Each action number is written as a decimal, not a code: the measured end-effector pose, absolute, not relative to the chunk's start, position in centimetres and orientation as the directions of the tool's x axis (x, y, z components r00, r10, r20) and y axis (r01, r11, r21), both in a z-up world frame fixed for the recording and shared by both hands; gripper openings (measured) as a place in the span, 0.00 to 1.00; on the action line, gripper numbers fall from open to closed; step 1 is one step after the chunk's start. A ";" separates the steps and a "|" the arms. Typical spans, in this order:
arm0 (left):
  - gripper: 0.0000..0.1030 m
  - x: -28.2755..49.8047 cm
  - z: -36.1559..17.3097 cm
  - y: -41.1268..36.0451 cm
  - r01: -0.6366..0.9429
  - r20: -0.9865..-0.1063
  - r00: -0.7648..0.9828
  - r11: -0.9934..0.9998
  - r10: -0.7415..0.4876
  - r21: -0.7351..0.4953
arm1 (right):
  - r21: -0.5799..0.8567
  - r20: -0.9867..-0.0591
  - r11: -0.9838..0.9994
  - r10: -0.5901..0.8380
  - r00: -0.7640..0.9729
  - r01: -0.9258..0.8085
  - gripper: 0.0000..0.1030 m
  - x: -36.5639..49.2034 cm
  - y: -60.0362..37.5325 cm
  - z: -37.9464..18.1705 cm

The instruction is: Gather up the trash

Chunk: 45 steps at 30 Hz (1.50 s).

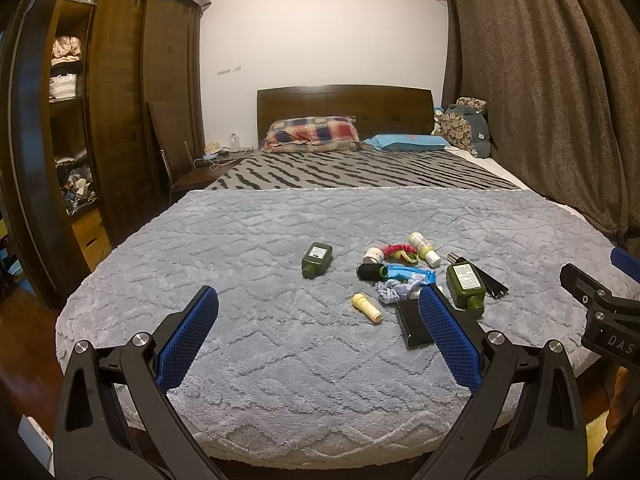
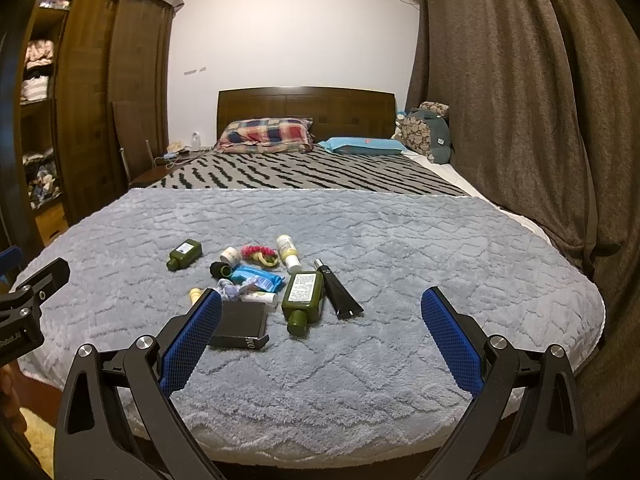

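Note:
A heap of small items lies on the grey blanket (image 1: 280, 344) at the foot of the bed. It holds two green bottles (image 1: 317, 259) (image 2: 303, 294), a black box (image 2: 240, 323), a black tube (image 2: 338, 292), a blue wipes pack (image 2: 256, 274), yellow-white bottles (image 1: 366, 307) (image 2: 289, 252), a black spool (image 1: 370, 272) and a pink-yellow band (image 1: 400, 251). My left gripper (image 1: 318, 300) is open and empty, hovering short of the heap. My right gripper (image 2: 322, 302) is open and empty, level with the box and the near green bottle.
A wooden wardrobe (image 1: 116, 112) with open shelves stands on the left and brown curtains (image 2: 520, 100) hang on the right. Pillows (image 1: 314, 132) and a striped cover lie at the headboard. The right gripper's frame (image 1: 600, 312) shows at the left wrist view's right edge.

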State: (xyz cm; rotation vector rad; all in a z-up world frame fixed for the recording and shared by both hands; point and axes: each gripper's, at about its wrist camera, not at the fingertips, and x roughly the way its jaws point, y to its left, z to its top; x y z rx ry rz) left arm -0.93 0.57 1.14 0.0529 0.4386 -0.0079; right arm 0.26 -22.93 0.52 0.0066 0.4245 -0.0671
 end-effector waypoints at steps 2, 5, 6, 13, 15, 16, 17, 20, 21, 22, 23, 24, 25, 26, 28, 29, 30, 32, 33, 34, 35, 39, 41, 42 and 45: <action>0.92 -0.9 1.1 0.6 0.019 -0.425 0.905 0.999 0.004 0.049 | -0.007 -0.412 0.998 -0.063 0.909 0.066 0.97 0.3 -23.0 0.4; 0.92 -0.8 1.1 0.6 0.017 -0.428 0.904 0.999 0.007 0.052 | -0.007 -0.413 0.998 -0.065 0.908 0.068 0.97 0.3 -23.0 0.4; 0.92 -0.8 1.0 0.5 0.016 -0.429 0.903 0.998 0.008 0.053 | -0.007 -0.414 0.998 -0.065 0.908 0.069 0.97 0.4 -23.1 0.4; 0.92 -0.2 0.5 0.4 0.011 -0.442 0.897 0.998 0.016 0.059 | -0.003 -0.425 0.997 -0.072 0.902 0.078 0.97 0.9 -23.6 0.1; 0.92 0.0 0.2 0.4 0.012 -0.448 0.894 0.998 0.017 0.061 | -0.004 -0.429 0.997 -0.075 0.900 0.081 0.97 1.1 -23.6 -0.2; 0.92 0.1 0.2 0.4 0.013 -0.450 0.893 0.998 0.016 0.062 | -0.005 -0.433 0.997 -0.076 0.898 0.082 0.97 1.1 -23.6 -0.3; 0.92 0.3 0.0 0.4 0.014 -0.455 0.890 0.998 0.016 0.062 | -0.007 -0.438 0.996 -0.080 0.896 0.085 0.97 1.3 -23.7 -0.5; 0.92 0.7 -0.4 0.5 0.018 -0.469 0.883 0.998 0.013 0.061 | -0.023 -0.445 0.995 -0.094 0.890 0.093 0.97 1.7 -23.6 -1.0; 0.92 0.9 -0.5 0.5 0.020 -0.474 0.880 0.998 0.011 0.060 | -0.028 -0.446 0.995 -0.095 0.890 0.092 0.97 2.0 -23.5 -1.3; 0.92 1.1 -0.7 0.5 0.023 -0.480 0.877 0.998 0.008 0.058 | -0.032 -0.449 0.996 -0.088 0.889 0.083 0.97 2.2 -23.5 -1.6; 0.92 1.4 -1.0 0.5 0.026 -0.487 0.873 0.998 0.005 0.057 | -0.032 -0.452 0.997 -0.081 0.888 0.075 0.97 2.4 -23.5 -1.8; 0.92 1.6 -1.1 0.5 0.026 -0.492 0.870 0.998 0.006 0.057 | -0.031 -0.456 0.997 -0.074 0.887 0.067 0.97 2.6 -23.5 -2.1; 0.92 1.8 -1.4 0.6 0.026 -0.497 0.868 0.998 0.006 0.058 | -0.032 -0.457 0.998 -0.070 0.887 0.062 0.97 2.7 -23.4 -2.3; 0.92 2.1 -1.7 0.6 0.027 -0.505 0.863 0.998 0.007 0.059 | -0.037 -0.456 0.998 -0.068 0.887 0.058 0.97 2.8 -23.4 -2.6; 0.92 2.5 -2.2 0.6 0.029 -0.519 0.855 0.998 0.005 0.058 | -0.049 -0.458 0.997 -0.077 0.886 0.061 0.97 3.2 -23.3 -3.1; 0.92 2.8 -2.6 0.5 0.032 -0.527 0.850 0.998 0.004 0.058 | -0.051 -0.454 0.997 -0.075 0.888 0.058 0.97 3.3 -23.3 -3.3; 0.92 3.0 -2.8 0.5 0.034 -0.532 0.847 0.998 0.003 0.059 | -0.054 -0.451 0.997 -0.074 0.890 0.056 0.97 3.5 -23.3 -3.5; 0.92 3.4 -3.4 0.4 0.036 -0.541 0.841 0.997 0.004 0.064 | -0.062 -0.462 0.996 -0.089 0.883 0.068 0.97 4.2 -23.3 -4.0; 0.92 3.7 -3.6 0.4 0.034 -0.545 0.838 0.997 0.009 0.068 | -0.056 -0.470 0.996 -0.091 0.878 0.074 0.97 4.6 -23.5 -4.2; 0.92 3.9 -3.9 0.4 0.032 -0.550 0.835 0.997 0.013 0.072 | -0.043 -0.483 0.996 -0.088 0.871 0.077 0.97 5.1 -23.6 -4.6; 0.92 4.3 -4.2 0.3 0.032 -0.555 0.832 0.997 0.016 0.076 | -0.032 -0.498 0.996 -0.085 0.863 0.080 0.97 5.6 -23.9 -5.0; 0.92 5.9 -5.7 0.5 0.028 -0.583 0.812 0.997 0.019 0.072 | -0.014 -0.540 0.997 -0.067 0.839 0.070 0.97 7.8 -24.2 -6.4; 0.92 7.0 -6.6 0.5 0.029 -0.599 0.801 0.997 0.016 0.065 | 0.001 -0.557 0.998 -0.054 0.829 0.066 0.97 8.9 -24.1 -6.8; 0.90 7.4 -6.9 0.5 0.031 -0.604 0.797 0.998 0.014 0.063 | 0.020 -0.567 0.998 -0.040 0.823 0.063 0.97 9.6 -24.2 -7.0; 0.88 8.6 -7.8 0.4 0.036 -0.610 0.792 0.998 0.007 0.059 | 0.079 -0.593 0.995 -0.006 0.805 0.066 0.96 11.5 -24.3 -8.0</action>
